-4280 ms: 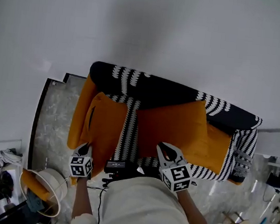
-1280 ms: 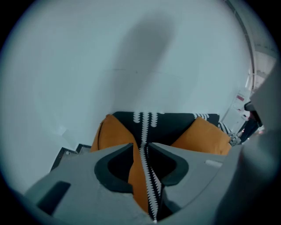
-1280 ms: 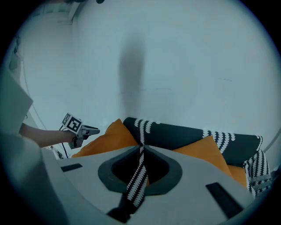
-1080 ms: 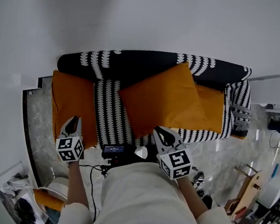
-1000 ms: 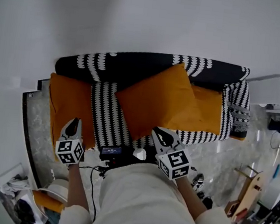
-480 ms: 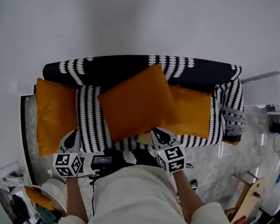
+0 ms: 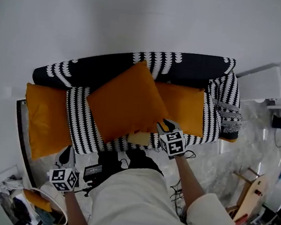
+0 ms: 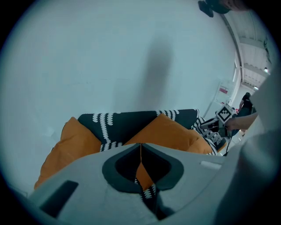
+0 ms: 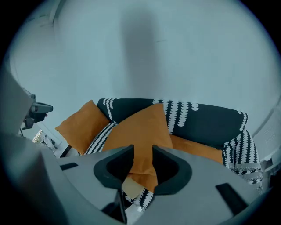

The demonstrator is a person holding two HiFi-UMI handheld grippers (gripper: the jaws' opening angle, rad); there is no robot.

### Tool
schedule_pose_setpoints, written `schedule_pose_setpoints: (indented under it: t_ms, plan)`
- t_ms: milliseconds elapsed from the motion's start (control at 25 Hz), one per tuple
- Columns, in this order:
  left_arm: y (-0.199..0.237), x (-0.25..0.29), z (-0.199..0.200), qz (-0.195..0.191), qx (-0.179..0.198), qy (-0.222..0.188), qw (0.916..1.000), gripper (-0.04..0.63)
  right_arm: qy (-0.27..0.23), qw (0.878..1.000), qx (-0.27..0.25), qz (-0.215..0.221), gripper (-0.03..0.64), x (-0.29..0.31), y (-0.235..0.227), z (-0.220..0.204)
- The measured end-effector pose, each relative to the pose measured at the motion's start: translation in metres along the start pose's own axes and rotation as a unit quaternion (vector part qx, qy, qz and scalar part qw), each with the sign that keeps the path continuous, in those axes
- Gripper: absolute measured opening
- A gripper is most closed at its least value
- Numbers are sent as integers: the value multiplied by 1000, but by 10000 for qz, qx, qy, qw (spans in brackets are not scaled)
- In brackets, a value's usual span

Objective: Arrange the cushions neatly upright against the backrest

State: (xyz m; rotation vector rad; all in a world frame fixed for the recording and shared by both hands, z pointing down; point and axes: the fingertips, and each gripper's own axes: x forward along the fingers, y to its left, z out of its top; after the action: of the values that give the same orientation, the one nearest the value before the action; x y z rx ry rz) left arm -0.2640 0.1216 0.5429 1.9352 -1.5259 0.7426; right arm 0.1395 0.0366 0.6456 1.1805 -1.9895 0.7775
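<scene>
Three orange cushions lie on a black-and-white patterned sofa. The left cushion leans over the left armrest. The middle cushion stands tilted on a corner against the backrest, and the right cushion lies flat behind it. My right gripper is at the middle cushion's lower right corner; its jaws have just been opening and nothing is gripped between them, with the middle cushion ahead through the gap. My left gripper is shut and empty, in front of the sofa's left end.
A pale beige patch shows on the seat under the middle cushion. A white basket stands on the marble floor at lower left. Wooden items and clutter are at the right. A white wall rises behind the sofa.
My right gripper moved forward and down to the middle cushion's lower corner and opened its jaws. My left gripper drew back from the left cushion toward the lower left.
</scene>
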Motion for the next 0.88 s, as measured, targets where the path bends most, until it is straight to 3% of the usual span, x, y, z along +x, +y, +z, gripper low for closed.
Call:
schedule_pose_setpoints:
  t_ms: [360,800,880]
  plan:
    - [1,-23,-16,359,-63,258,9990,17,449,9989,-69,134,227,79,-42,10]
    - [19,-53,-41,857,-332,492,9945,17,1189,9926,244,37,242,135,-65,-18]
    - [23,-54,-44,907,-388,481,9940,17,1257,9917,248,-34,197,134,-58,-16]
